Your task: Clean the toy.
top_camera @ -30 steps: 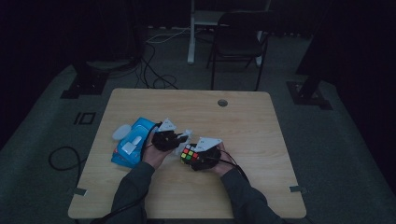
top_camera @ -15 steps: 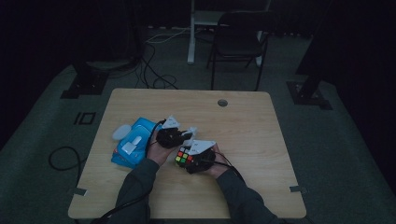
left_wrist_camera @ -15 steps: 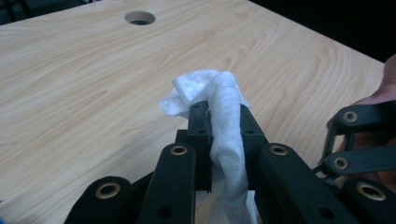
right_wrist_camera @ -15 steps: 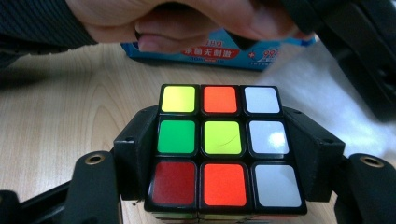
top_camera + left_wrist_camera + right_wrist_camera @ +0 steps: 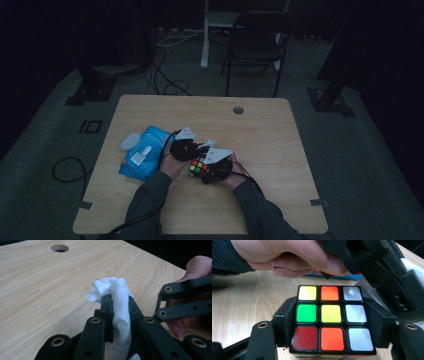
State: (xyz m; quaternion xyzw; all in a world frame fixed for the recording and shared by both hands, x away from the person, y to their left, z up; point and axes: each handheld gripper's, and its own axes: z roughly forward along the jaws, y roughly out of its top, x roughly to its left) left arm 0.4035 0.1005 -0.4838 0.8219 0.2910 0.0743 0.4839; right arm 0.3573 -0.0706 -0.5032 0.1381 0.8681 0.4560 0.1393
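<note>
I am clamping the puzzle cube (image 5: 331,320) in my right gripper (image 5: 212,167), jaws closed on its two side faces, near the middle of the table (image 5: 280,150). Its upper face is showing glossy square stickers in a black grid: yellow, orange, white; green, yellow, white; red, orange, white. I am pinching a crumpled white wipe (image 5: 117,307), soft and fibrous, in my closed left gripper (image 5: 187,147), just left of and beyond the cube. A blue wipe pack (image 5: 142,157) is lying at the left.

Light wood table (image 5: 280,145); blue tissue pack (image 5: 142,160) lying at left.
</note>
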